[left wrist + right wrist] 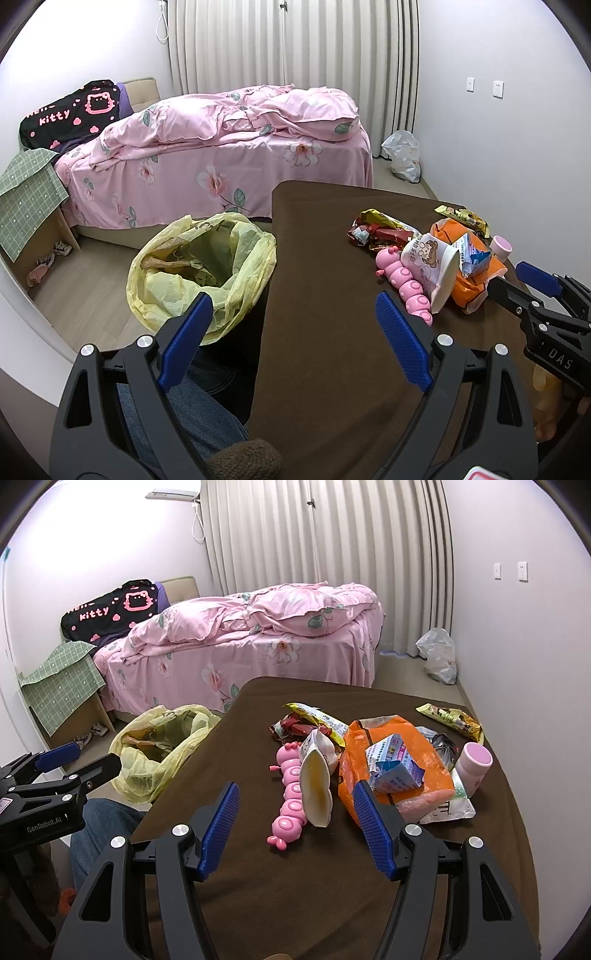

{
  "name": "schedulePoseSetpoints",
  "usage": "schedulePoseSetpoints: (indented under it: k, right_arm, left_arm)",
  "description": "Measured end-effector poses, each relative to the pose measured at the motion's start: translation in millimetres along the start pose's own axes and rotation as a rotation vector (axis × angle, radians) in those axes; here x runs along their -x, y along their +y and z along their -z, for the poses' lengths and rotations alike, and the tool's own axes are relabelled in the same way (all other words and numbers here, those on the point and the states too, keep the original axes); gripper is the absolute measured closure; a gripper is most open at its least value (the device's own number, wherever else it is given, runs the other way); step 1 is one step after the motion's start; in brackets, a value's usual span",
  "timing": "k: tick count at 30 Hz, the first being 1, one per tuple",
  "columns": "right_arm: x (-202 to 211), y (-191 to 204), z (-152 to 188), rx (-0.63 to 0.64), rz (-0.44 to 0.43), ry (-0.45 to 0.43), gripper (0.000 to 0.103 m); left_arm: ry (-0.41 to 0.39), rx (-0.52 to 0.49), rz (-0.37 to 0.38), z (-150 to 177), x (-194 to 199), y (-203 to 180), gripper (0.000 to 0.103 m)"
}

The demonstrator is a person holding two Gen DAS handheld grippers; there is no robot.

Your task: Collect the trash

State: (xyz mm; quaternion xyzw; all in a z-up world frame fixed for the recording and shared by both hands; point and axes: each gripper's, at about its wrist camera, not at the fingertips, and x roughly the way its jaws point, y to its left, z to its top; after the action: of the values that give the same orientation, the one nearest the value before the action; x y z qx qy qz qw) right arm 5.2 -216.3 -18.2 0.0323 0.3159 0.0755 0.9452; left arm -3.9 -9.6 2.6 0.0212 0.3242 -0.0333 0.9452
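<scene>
Both our grippers hang spread and empty, so we ease the right gripper (295, 825) forward to straddle the crushed paper cup (316, 786) just ahead, sparing the pink caterpillar toy (290, 797).

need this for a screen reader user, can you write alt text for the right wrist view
An open right gripper hovers over a brown table facing a pink caterpillar toy and a pile of wrappers, including an orange bag. A yellow-lined trash bin sits left of the table, a pink bed behind.
</scene>
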Motion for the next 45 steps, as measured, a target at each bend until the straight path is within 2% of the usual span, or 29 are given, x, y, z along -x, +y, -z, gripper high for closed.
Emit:
schedulePoseSetpoints:
  k: [42,45]
  right_arm:
    - [-1.1,-1.2,1.6,-0.002,-0.009,0.006,0.042]
    - [1.6,-16.5,-3.0,0.019,0.032,-0.017,0.042]
  left_arm:
    - [0.004,0.008,-0.015,0.4,-2.8,3.8,0.018]
    - [-0.001,0.006,-0.009,-2.1,-10.5,0.8,0.018]
